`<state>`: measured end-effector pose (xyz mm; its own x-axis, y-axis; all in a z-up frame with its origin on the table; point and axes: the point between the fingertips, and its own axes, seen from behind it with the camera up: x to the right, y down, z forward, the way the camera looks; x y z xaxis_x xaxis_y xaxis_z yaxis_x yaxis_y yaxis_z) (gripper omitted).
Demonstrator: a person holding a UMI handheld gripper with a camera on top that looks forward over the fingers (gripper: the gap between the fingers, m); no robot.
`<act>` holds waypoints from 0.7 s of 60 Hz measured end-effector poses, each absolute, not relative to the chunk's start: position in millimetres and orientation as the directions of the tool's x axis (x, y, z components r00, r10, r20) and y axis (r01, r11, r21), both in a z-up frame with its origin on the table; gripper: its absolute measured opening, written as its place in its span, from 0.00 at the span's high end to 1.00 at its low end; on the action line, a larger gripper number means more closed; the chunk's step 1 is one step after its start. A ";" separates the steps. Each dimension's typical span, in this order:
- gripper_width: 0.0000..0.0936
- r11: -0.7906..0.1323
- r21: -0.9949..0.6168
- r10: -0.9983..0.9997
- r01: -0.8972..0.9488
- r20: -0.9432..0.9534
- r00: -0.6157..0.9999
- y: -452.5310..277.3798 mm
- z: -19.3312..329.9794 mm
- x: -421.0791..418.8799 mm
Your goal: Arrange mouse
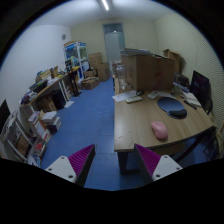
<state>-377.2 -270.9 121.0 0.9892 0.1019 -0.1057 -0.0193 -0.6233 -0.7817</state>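
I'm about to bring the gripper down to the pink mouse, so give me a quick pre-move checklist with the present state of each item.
1. Pink mouse in view on the wooden desk: ok.
2. Gripper empty, jaws open: ok.
3. Mouse between the jaws: not ok; it lies beyond them, ahead of the right finger.
4. Desk bare right around the mouse: ok.
5. Dark round object apart from the mouse: ok.
6. Mouse's facing direction: cannot tell.

Ahead of your jaws and to their right, the tabletop (140, 112) looks like pale wood with a smooth, matt finish. On it, the pink mouse (159, 130) reads as smooth plastic. Beyond it, the boxes (148, 70) look like matt brown cardboard.
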 end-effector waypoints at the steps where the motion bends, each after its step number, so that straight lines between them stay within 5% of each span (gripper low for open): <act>1: 0.14 -0.623 -0.782 0.100 -0.022 -0.107 0.989 -271.4 121.0 -376.9; 17: 0.15 -0.601 -0.797 0.042 -0.064 -0.111 0.993 -259.0 115.5 -331.1; 42: 0.16 -0.568 -0.823 0.064 0.021 -0.019 0.998 -138.3 39.5 -192.5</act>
<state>-192.5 -138.3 39.5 0.9978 0.0637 -0.0188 0.0207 -0.5679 -0.8228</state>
